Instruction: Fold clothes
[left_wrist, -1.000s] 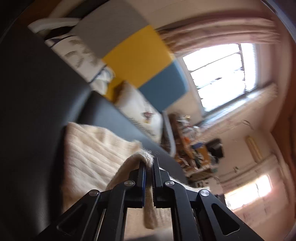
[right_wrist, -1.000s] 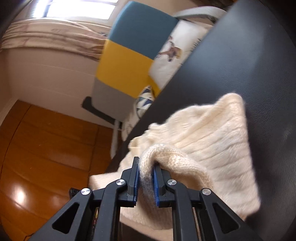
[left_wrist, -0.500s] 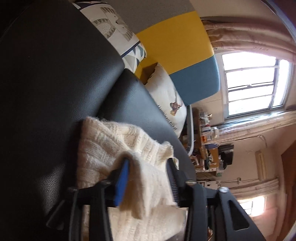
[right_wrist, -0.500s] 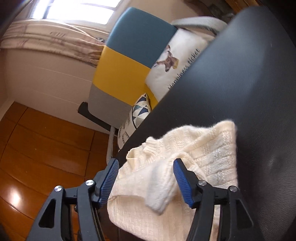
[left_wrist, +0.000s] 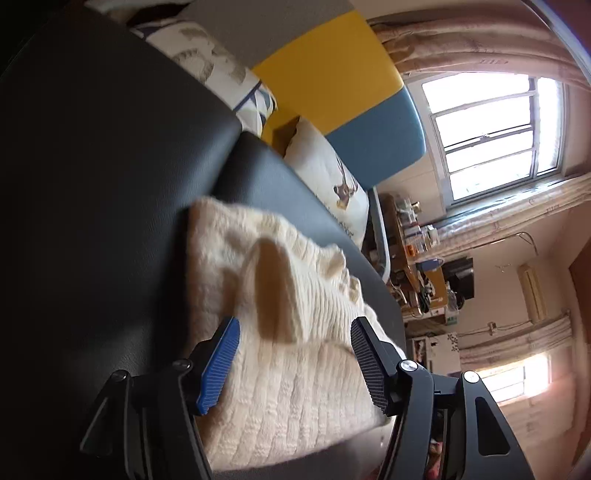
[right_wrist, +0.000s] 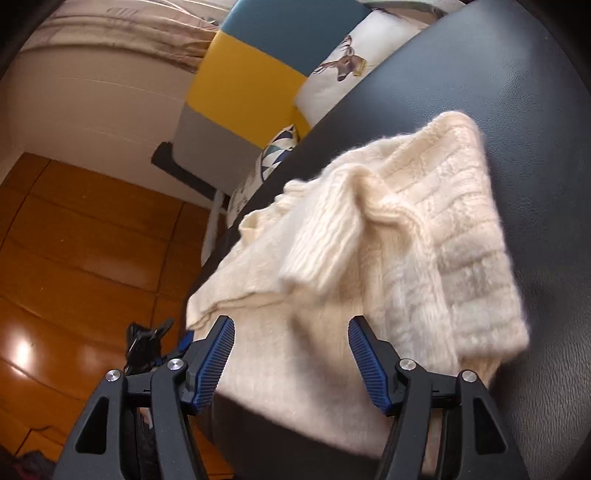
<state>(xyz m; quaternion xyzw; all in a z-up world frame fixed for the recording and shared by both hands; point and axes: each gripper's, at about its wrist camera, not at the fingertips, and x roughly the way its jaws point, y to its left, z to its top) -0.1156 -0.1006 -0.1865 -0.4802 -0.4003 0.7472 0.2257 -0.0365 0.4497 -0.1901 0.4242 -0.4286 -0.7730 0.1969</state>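
On the black cushion (left_wrist: 110, 184) lies the cream sweater (left_wrist: 295, 369), folded over on itself, with one sleeve end flopped on top; its near edge sits close to the edge of the cushion, and past that edge the right view shows the orange wood floor (right_wrist: 74, 258) far below; on the other side of the sweater the cushion is bare and wide, so there is free room there; the left gripper (left_wrist: 293, 332) hangs just over the sweater with its jaws apart and still opening, the sleeve end lies ahead between them, and the pads press on nothing; the right gripper (right_wrist: 291, 332) has its jaws wide apart too, over the sweater, holding nothing; the cushion is smooth and shiny like leather; behind it stands a chair back (left_wrist: 332, 85) in grey, yellow and blue, with a white deer pillow (right_wrist: 343, 62) leaning on it; the left view alone shows the bright window (left_wrist: 491, 133), the pink curtains (left_wrist: 480, 44) and a messy desk (left_wrist: 421, 266) far off; the right view alone shows the floor, the pale wall (right_wrist: 92, 96) and a small black thing beside the left finger that I cannot make out
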